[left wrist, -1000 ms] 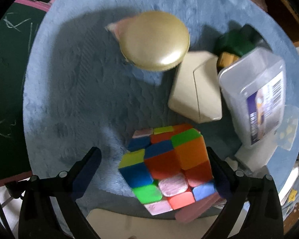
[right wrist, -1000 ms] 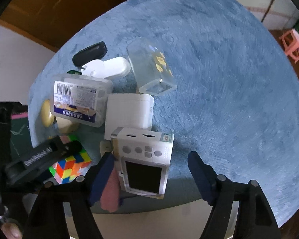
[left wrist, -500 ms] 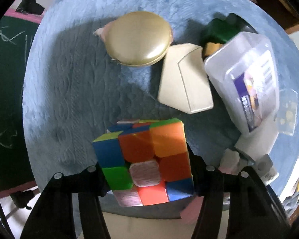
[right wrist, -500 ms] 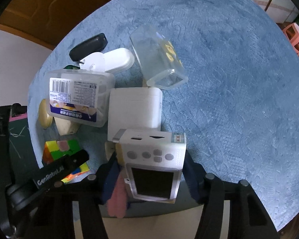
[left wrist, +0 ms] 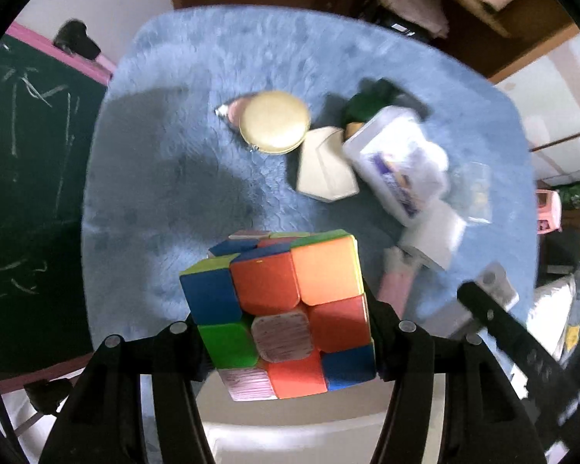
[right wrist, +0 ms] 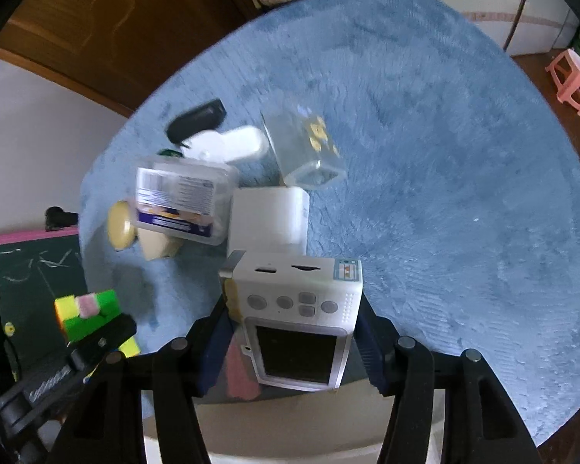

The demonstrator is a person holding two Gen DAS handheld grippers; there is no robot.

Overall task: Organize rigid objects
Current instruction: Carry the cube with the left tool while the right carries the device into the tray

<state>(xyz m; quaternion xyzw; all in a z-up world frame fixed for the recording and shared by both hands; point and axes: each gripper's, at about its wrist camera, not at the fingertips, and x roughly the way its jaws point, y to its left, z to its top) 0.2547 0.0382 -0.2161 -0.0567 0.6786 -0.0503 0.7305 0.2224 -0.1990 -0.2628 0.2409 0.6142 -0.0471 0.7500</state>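
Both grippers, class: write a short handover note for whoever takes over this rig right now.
Left gripper: shut on the puzzle cube, held above the near edge of the blue mat.
Right gripper: shut on the white camera, also raised at the mat's near edge.
On the mat, clustered: gold round case, beige box, labelled clear tub, white block, clear case, black item.
Done: both pieces picked up.
Left: place them, then sort the cluster.

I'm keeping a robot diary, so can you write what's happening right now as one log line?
left gripper: shut on puzzle cube | right gripper: shut on white camera | both above blue mat
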